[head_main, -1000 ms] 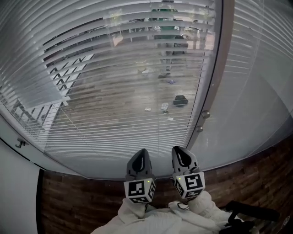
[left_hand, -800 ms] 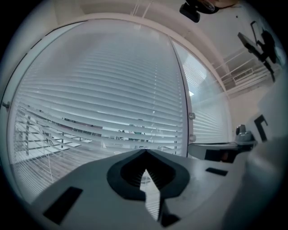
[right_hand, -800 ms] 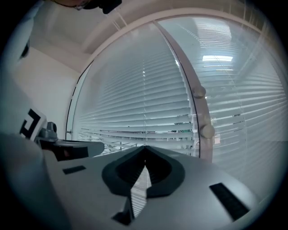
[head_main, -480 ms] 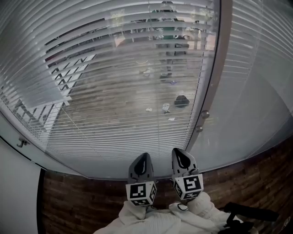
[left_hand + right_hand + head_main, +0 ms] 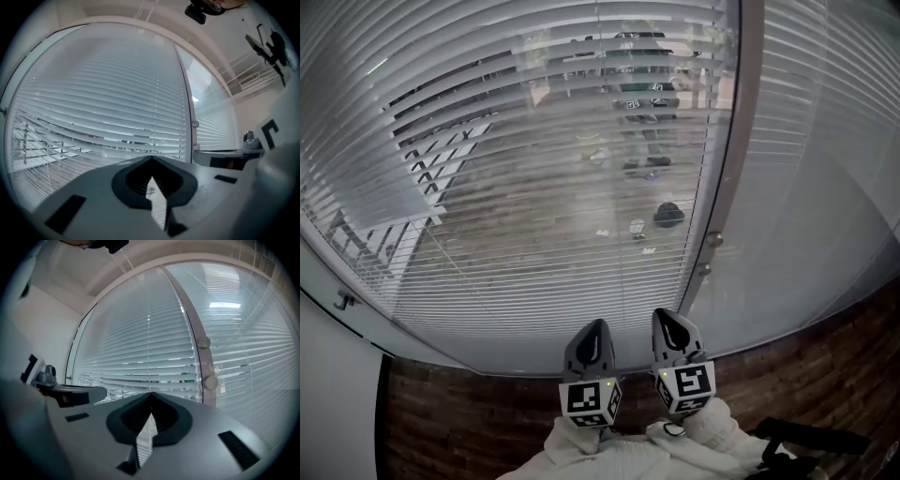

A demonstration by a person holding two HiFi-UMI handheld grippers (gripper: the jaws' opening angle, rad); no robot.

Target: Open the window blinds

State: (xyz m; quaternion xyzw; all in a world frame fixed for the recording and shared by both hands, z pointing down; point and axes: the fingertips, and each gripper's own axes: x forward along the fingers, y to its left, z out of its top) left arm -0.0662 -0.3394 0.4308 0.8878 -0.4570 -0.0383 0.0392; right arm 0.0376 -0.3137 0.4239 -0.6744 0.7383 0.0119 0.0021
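My right gripper (image 5: 670, 317) and left gripper (image 5: 594, 326) are both closed on nothing. They sit side by side just left of the frame post (image 5: 727, 187), short of the blinds (image 5: 534, 187), which hang lowered left of that post. I can't pick out a cord, so a careless push could kink the slats. They are thin, pale and horizontal. The post is smooth, with two round knobs (image 5: 713, 240).

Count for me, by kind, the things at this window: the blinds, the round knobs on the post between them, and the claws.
Blinds: 2
Round knobs: 2
Claws: 2, the left claw and the right claw
Total: 6
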